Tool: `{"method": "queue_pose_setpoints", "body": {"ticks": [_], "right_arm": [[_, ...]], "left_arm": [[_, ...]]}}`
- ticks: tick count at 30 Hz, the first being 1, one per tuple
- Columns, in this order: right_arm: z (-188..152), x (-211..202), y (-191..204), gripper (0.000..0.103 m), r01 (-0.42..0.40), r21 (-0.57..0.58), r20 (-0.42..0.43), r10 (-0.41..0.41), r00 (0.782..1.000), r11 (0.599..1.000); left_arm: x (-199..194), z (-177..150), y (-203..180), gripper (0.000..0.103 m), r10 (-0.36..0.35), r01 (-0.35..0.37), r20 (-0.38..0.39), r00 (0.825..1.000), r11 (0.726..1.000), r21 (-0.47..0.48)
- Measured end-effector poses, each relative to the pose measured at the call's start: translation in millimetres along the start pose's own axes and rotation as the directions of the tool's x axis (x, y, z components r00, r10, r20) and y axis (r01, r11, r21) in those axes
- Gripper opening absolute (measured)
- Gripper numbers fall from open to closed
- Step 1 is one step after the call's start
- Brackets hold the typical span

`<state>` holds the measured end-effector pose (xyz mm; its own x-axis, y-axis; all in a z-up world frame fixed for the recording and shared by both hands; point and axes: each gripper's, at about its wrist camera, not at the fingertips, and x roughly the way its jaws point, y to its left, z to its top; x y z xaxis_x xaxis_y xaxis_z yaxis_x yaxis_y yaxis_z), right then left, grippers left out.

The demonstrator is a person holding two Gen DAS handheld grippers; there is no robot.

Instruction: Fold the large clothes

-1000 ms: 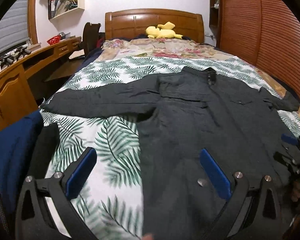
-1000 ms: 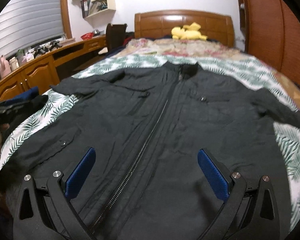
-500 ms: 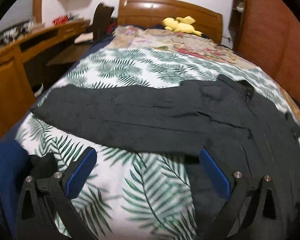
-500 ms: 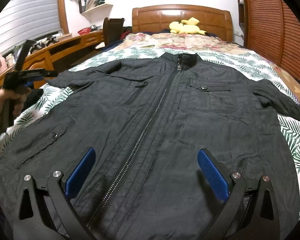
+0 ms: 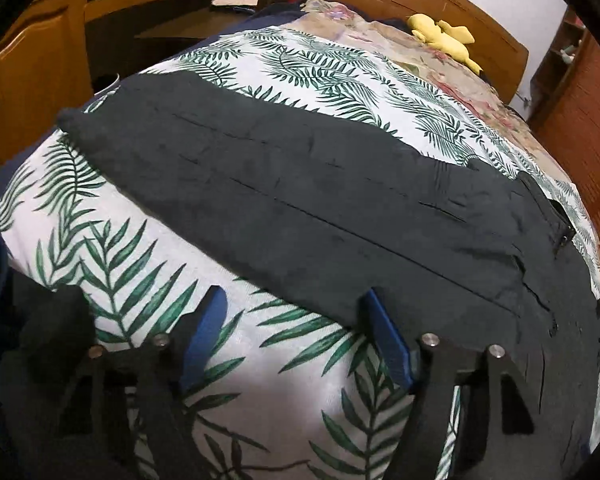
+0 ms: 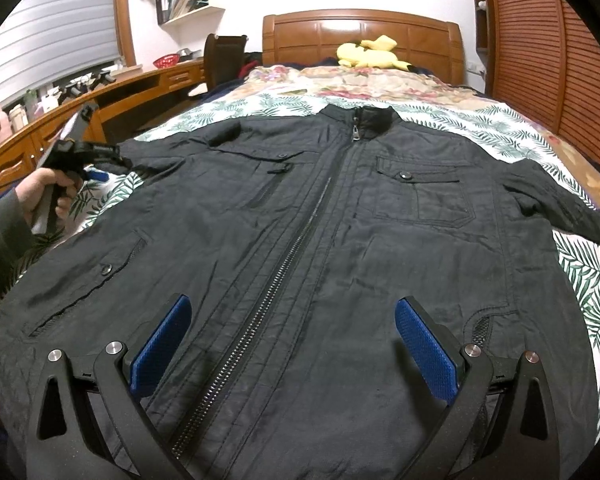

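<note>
Black jacket (image 6: 320, 240) lies flat, zipped, front up on the leaf-print bedspread (image 5: 132, 248).

My right gripper (image 6: 292, 332) hovers wide open over its hem; only my left view shows the left gripper (image 5: 292, 316) closing, empty, beside the outstretched sleeve (image 5: 260, 184).

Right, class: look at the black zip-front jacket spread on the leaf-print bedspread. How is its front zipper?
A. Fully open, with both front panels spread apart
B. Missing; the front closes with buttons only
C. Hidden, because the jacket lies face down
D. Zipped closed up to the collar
D: in the right wrist view the black zip-front jacket lies face up, its zipper running closed up to the pull at the collar.
</note>
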<state>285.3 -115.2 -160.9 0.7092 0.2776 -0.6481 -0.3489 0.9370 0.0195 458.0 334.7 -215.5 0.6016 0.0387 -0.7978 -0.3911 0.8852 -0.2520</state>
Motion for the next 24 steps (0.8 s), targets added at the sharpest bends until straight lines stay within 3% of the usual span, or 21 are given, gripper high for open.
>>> {"method": "queue_pose_setpoints", "body": {"ticks": [1, 2, 5, 6, 10, 14, 18, 24], "right_arm": [[0.0, -0.2, -0.2, 0.103, 0.0, 0.0, 0.0, 0.0, 1.0, 1.0], [-0.1, -0.1, 0.2, 0.103, 0.001, 0.0, 0.0, -0.001, 1.0, 1.0], [0.2, -0.3, 0.1, 0.103, 0.002, 0.001, 0.002, -0.002, 1.0, 1.0], [0.4, -0.2, 0.4, 0.103, 0.003, 0.002, 0.002, -0.003, 1.0, 1.0], [0.3, -3.2, -1.2, 0.103, 0.0, 0.006, 0.009, 0.0, 1.0, 1.0], [1.6, -14.4, -4.3, 0.103, -0.009, 0.011, 0.022, 0.009, 1.0, 1.0], [0.1, -37.2, -10.9, 0.103, -0.002, 0.009, 0.051, 0.001, 0.999, 1.0], [-12.7, -72.4, -37.5, 0.103, 0.018, 0.042, 0.06, -0.02, 0.998, 0.999]], "left_arm": [[1.0, 1.0, -1.4, 0.055, -0.007, 0.007, 0.007, 1.0, 1.0, 0.001], [2.6, 2.6, -2.5, 0.037, -0.022, 0.022, 0.006, 1.0, 1.0, -0.001], [8.1, 8.1, -8.5, 0.003, -0.068, 0.068, -0.012, 0.998, 0.998, 0.001], [5.5, 8.9, -12.8, 0.0, -0.069, 0.069, -0.006, 0.998, 0.998, 0.009], [-24.5, 10.8, -42.6, 0.0, -0.049, 0.042, 0.067, 0.997, 0.994, 0.104], [-63.4, 9.9, -77.4, 0.0, -0.082, 0.059, 0.116, 0.99, 0.979, 0.194], [-111.9, -1.7, -125.4, 0.0, -0.134, 0.082, 0.146, 0.98, 0.945, 0.317], [-165.7, -42.6, -193.2, 0.0, -0.223, 0.15, 0.115, 0.968, 0.881, 0.448]]}}
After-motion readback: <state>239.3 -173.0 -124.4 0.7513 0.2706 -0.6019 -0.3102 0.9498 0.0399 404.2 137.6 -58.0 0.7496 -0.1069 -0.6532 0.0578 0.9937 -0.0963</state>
